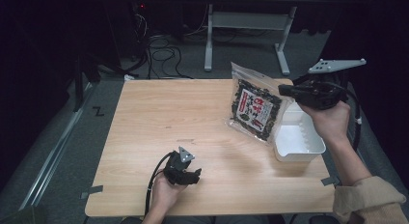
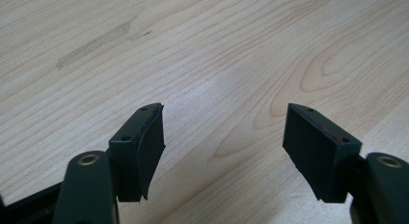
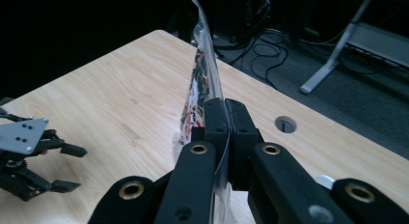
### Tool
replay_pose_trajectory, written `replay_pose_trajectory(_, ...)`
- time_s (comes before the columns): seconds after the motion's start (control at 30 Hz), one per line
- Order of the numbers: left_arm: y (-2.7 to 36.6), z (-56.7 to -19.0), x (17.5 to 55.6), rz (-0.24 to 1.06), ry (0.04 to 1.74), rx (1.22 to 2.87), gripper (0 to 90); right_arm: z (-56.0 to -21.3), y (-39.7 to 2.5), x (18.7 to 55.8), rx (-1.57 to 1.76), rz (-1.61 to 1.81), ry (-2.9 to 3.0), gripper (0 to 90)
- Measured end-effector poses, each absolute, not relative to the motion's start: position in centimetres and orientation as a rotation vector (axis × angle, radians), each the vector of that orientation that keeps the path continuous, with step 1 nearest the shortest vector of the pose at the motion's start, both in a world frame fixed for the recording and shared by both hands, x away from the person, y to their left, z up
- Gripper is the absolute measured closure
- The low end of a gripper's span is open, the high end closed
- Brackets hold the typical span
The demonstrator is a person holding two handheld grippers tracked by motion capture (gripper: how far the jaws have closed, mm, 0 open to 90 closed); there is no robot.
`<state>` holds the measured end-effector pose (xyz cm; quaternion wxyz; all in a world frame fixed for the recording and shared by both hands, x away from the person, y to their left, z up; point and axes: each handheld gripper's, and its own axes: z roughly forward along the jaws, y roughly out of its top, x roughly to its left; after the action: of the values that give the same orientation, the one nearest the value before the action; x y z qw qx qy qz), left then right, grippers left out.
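The right gripper, clenched on the edge of the seaweed bag, holds it aloft just left of the white bin (the nearer hand), while the left gripper rests released, well apart.

— What do the tools look like?
— Both are black. The left gripper carries a small grey three-cornered plate with dark screw holes, and a black cable loops back from it along the forearm. Its jaw pads are flat black blocks, held by brass-ringed pivots.
— And the other?
— The right gripper has a larger grey plate and a black cable too.
— Clothing?
— A beige sleeve on the right arm
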<state>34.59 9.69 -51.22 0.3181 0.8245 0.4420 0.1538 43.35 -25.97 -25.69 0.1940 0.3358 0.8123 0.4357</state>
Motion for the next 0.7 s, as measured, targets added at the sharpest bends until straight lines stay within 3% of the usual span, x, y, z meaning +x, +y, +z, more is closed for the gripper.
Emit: replay_pose_trajectory(0.7,9.7,-51.1,34.5,0.418,1.155,2.171,31.3,-24.3,-30.2,43.3,1.009,1.187,2.144,90.0)
